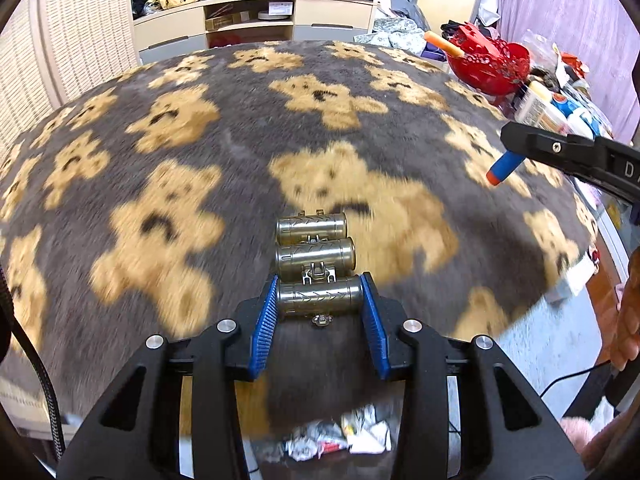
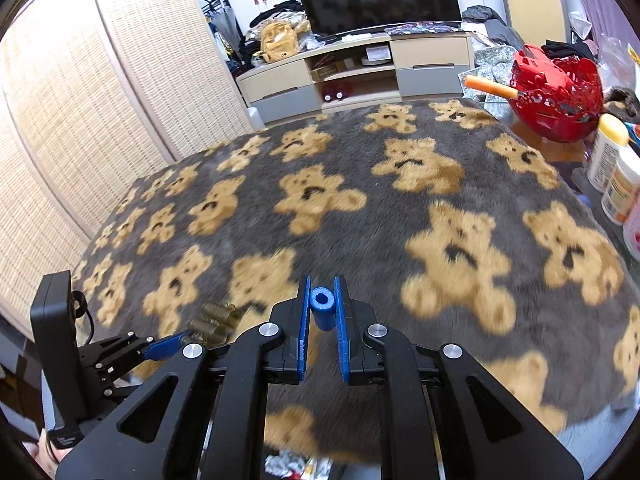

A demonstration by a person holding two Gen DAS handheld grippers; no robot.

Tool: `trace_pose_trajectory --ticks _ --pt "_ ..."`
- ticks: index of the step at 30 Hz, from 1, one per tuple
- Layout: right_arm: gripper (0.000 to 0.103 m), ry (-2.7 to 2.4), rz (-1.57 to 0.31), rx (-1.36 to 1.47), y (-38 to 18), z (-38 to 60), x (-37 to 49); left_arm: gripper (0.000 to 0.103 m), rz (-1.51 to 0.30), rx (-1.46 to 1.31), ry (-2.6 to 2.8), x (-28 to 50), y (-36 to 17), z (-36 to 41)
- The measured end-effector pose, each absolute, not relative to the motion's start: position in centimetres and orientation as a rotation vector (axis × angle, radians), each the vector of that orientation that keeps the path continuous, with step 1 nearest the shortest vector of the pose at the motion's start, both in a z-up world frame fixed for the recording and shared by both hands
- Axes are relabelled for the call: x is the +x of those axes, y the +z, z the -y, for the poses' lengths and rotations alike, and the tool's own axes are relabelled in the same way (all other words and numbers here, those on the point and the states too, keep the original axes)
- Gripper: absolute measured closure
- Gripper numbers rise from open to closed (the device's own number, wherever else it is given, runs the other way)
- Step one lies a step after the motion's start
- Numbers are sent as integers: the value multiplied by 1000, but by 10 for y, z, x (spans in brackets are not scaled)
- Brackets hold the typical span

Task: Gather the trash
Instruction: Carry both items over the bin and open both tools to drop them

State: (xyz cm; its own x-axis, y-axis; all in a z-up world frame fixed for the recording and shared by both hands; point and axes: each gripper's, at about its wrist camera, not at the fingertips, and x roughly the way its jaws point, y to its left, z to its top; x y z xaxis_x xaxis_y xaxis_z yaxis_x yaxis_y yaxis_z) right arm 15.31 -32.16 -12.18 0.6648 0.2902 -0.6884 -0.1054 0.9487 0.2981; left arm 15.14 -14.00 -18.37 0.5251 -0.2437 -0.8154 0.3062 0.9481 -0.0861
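Now, your left gripper: clamped on bronze linked toy shells.
Your right gripper: clamped on blue foam dart.
Below: bear-patterned blanket, crumpled wrappers.
Right: red basket, bottles.

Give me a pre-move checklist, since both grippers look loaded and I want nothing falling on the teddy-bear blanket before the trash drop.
1. Left gripper clamped on the brass-coloured linked toy cartridges: ok, the blue pads press the nearest cylinder's ends.
2. The other two cylinders secure: cannot tell, they hang forward on small clips only.
3. Right gripper clamped on the blue foam dart: ok, pads squeeze both sides.
4. Dart fully seated: ok, its orange tip sticks out beyond the fingers.
5. Crumpled paper trash pile visible below as drop spot: ok.
6. A bin around that pile: cannot tell.
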Motion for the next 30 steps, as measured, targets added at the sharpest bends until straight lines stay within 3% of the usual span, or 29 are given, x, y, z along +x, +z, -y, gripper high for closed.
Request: trace_pose_trajectory --ticks 14,30 --pt "90 240 -828 266 -117 295 52 65 -945 92 -320 43 -176 96" --pt "90 228 -970 258 -194 256 -4 65 -1065 26 -384 -11 -235 75"
